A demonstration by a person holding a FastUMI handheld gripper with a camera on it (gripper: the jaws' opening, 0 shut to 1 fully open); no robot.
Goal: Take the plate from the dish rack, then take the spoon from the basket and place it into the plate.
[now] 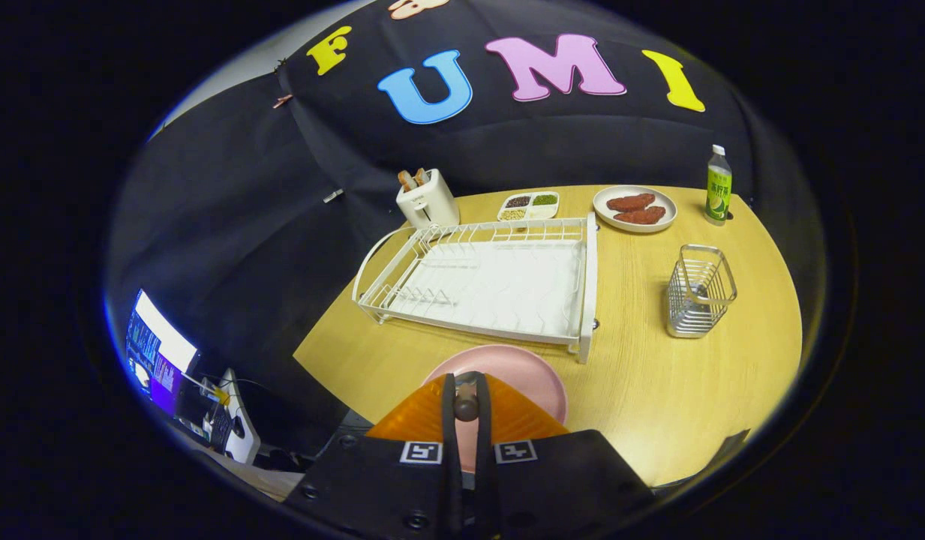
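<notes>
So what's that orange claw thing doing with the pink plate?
The claw is pinching a spoon by its handle, right above the pink plate. The plate is already out of the white dish rack and lies on the table before it. The wire basket stands off to the side.

One white dish rack [492,281] sits beyond the gripper [466,390], whose two orange fingers [421,416] press on one spoon [466,405]. One pink plate [533,375] lies just under them. Farther off: one wire basket [700,290], one toaster [427,199], one divided tray [529,206], one white plate [605,214] holding two brown patties [632,202], one bottle [719,185].
</notes>
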